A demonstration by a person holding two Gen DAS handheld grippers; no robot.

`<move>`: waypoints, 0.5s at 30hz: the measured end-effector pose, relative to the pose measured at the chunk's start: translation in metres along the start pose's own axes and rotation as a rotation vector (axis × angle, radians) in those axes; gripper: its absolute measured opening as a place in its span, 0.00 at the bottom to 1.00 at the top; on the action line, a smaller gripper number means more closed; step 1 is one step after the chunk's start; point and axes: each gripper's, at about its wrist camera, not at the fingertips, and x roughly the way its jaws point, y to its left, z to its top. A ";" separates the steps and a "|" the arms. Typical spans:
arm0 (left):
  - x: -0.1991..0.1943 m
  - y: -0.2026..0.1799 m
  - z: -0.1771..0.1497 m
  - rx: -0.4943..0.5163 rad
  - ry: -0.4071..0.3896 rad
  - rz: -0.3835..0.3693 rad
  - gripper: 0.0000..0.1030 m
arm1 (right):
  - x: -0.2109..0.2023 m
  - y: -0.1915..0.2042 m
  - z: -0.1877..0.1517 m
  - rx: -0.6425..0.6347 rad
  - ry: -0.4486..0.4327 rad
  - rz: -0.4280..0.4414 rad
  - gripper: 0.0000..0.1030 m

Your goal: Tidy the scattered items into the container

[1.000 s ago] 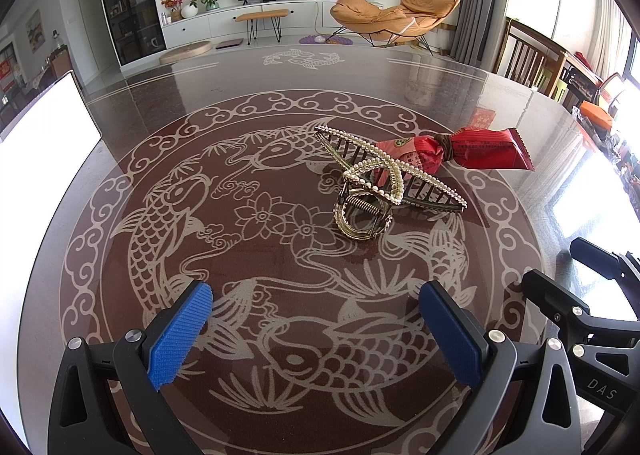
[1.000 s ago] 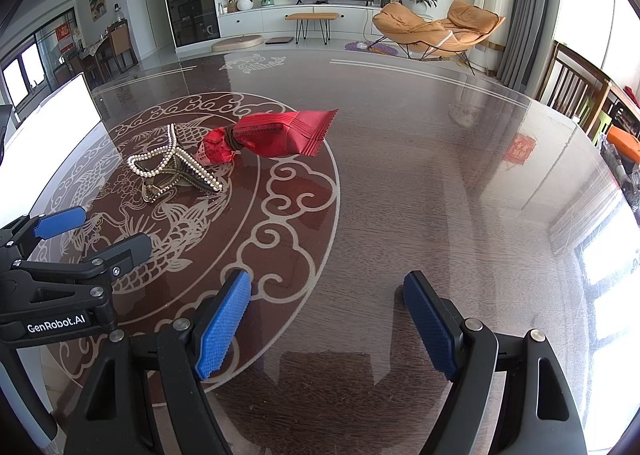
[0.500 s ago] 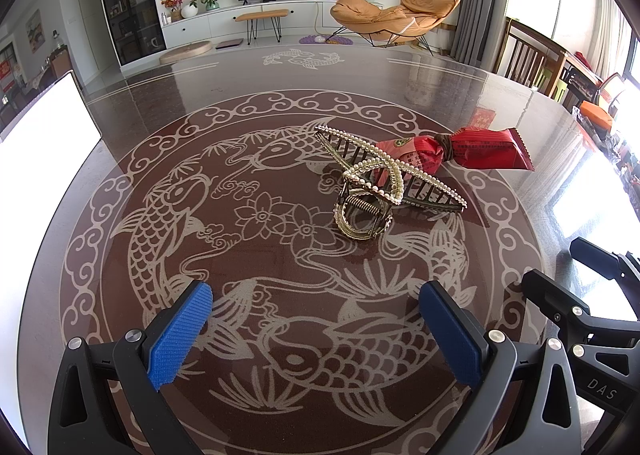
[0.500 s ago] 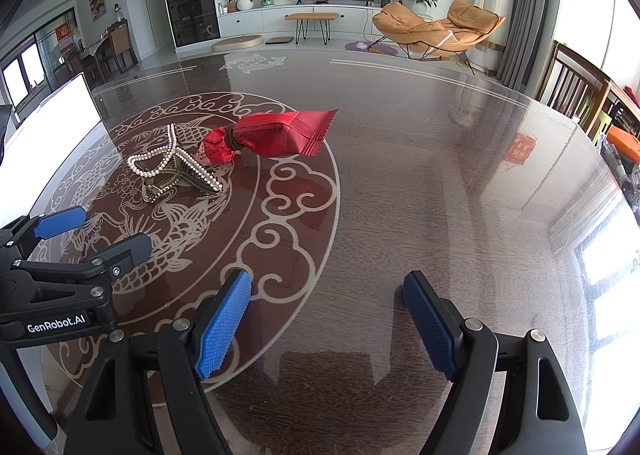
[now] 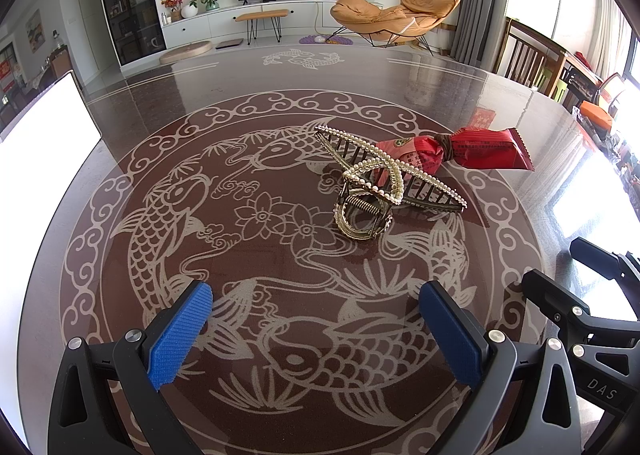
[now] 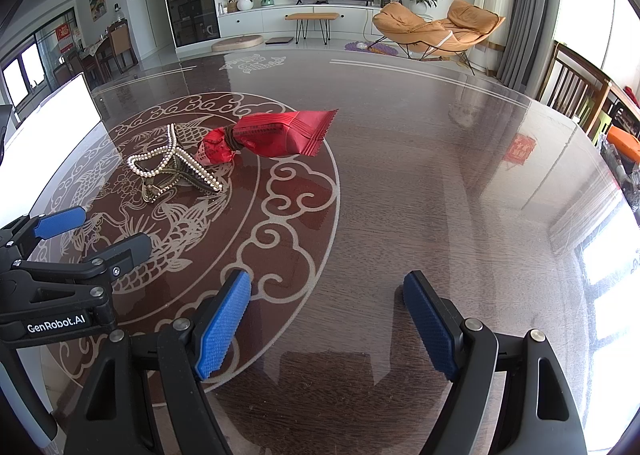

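Observation:
A pearl-trimmed bronze hair claw [image 5: 372, 191] lies on the dark glass table with the koi pattern [image 5: 168, 215]. Right behind it, touching or nearly so, rests a red snack packet [image 5: 476, 149] tied round its middle. My left gripper [image 5: 316, 319] hovers open near the front edge, a short way in front of the claw, nothing between its blue pads. In the right wrist view the hair claw [image 6: 172, 171] and red packet [image 6: 280, 133] sit far to the left. My right gripper [image 6: 326, 319] is open over bare table. The left gripper [image 6: 96, 231] shows at left.
A white container wall [image 5: 44, 143] stands at the table's left edge, also visible as the white container [image 6: 48, 131] in the right wrist view. Wooden chairs [image 6: 576, 91] stand past the table's right rim. The right gripper's fingers [image 5: 560, 287] show at lower right of the left view.

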 end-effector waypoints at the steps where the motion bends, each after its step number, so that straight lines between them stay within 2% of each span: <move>1: 0.000 0.000 0.000 0.000 0.000 0.000 1.00 | 0.000 0.000 0.000 0.000 0.000 0.000 0.78; 15: 0.000 0.000 0.000 0.000 0.000 0.000 1.00 | -0.002 0.001 0.001 0.000 0.000 0.000 0.78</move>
